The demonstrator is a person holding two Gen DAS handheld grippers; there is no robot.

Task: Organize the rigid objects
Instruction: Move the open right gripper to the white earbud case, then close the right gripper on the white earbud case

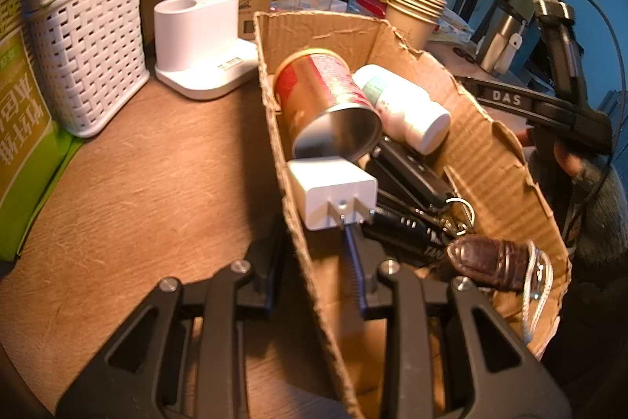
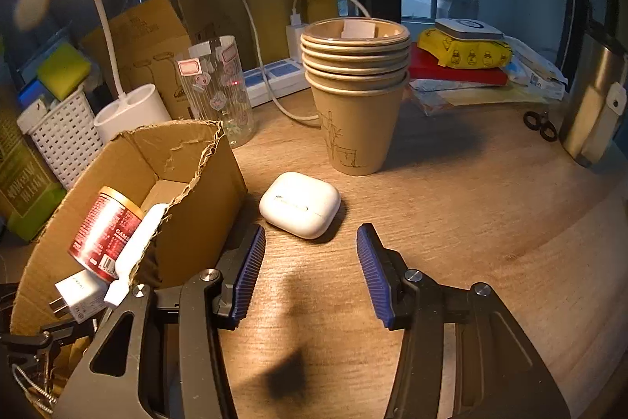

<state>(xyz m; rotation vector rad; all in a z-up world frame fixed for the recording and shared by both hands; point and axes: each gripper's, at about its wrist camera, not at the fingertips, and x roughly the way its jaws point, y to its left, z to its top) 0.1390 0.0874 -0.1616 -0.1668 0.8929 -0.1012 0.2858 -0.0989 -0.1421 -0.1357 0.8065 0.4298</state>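
Left claw (image 1: 314,258) pinching the near wall of the box (image 1: 396,38). Inside: can (image 1: 325,105) and bottle (image 1: 400,105) on their sides, long axes running toward the camera; charger (image 1: 333,191) prongs this way. Right claw (image 2: 310,273) spread, empty, just short of the earbud case (image 2: 300,204) flat on the bench (image 2: 471,222), beside the box, long axis left-right.
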